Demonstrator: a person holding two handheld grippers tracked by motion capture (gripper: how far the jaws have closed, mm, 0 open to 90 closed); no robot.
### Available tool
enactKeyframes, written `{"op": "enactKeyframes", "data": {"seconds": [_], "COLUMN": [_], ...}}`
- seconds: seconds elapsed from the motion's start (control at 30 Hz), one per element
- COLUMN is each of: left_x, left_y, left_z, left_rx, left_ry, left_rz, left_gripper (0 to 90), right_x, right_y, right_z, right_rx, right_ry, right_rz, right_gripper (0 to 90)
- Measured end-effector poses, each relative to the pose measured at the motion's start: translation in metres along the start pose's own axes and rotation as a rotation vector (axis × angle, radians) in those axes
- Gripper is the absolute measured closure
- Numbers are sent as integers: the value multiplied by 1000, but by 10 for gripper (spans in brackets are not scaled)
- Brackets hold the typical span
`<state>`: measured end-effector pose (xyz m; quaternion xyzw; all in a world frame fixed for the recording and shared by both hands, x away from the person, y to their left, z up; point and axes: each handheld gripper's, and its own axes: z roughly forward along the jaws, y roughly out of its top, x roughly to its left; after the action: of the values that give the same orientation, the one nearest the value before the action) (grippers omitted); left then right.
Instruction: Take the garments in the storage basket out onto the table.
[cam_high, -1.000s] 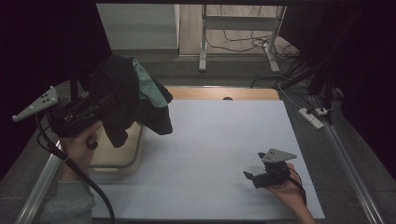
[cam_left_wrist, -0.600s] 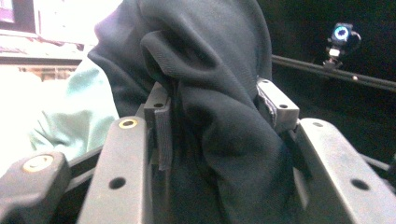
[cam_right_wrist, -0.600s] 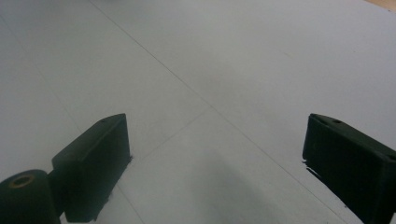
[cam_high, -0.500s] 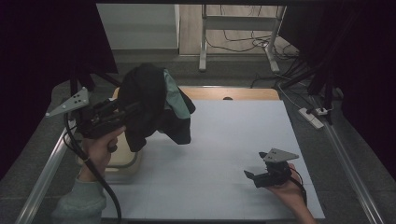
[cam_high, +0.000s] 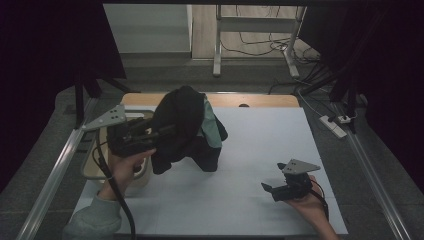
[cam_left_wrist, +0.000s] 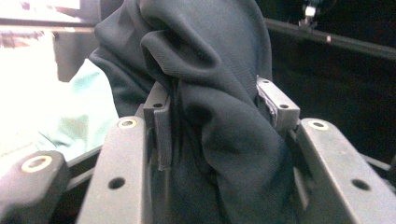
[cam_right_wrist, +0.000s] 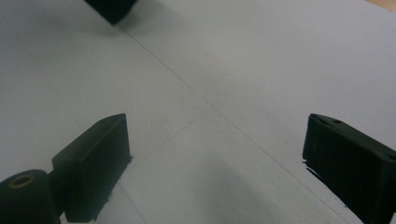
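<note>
A dark garment (cam_high: 182, 125) with a mint-green lining (cam_high: 210, 125) hangs bunched from my left gripper (cam_high: 165, 132), above the left part of the white sheet (cam_high: 260, 145). Its lower folds reach down to the sheet or just above it. In the left gripper view the dark cloth (cam_left_wrist: 219, 140) is pinched between both pads of the left gripper (cam_left_wrist: 215, 107), which is shut on it. My right gripper (cam_high: 268, 188) rests low at the front right, held in a hand. Its jaws stand wide apart over bare sheet in the right gripper view (cam_right_wrist: 215, 140). A dark corner of the garment (cam_right_wrist: 112, 9) shows at the top there.
A beige tub (cam_high: 92, 170) sits at the table's left edge, under my left hand. Metal rails run along both sides of the table. A white power strip (cam_high: 334, 125) lies on the floor to the right, with cables behind the table.
My left gripper has carried the garment to the right and slightly down, from over the tub to over the white sheet. The right gripper has stayed where it was.
</note>
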<state>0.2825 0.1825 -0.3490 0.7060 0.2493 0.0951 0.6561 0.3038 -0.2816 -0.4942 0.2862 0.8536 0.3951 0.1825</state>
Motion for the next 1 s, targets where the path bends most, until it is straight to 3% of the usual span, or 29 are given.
{"op": "enactKeyframes", "data": {"seconds": [0.3,0.4,0.57,0.7,0.83,1.0], "left_x": [-2,2,12,21,32,40], "left_y": [-23,-34,-53,-68,-84,-101], "left_z": [41,55,75,89,102,118], "left_rx": [128,179,250,314,363,444], "left_ry": [-32,-20,-18,17,29,59], "left_rz": [-11,-8,-47,-48,-77,-73], "left_gripper": [544,543,536,530,521,507], "right_x": [0,0,0,-1,-1,-1], "right_y": [0,0,-1,-1,-1,-2], "right_z": [0,0,2,2,2,3], "right_rx": [-2,0,6,7,9,18], "right_ry": [6,8,8,9,10,9], "right_rz": [5,5,2,5,6,7], "right_gripper": [70,70,70,70,70,71]}}
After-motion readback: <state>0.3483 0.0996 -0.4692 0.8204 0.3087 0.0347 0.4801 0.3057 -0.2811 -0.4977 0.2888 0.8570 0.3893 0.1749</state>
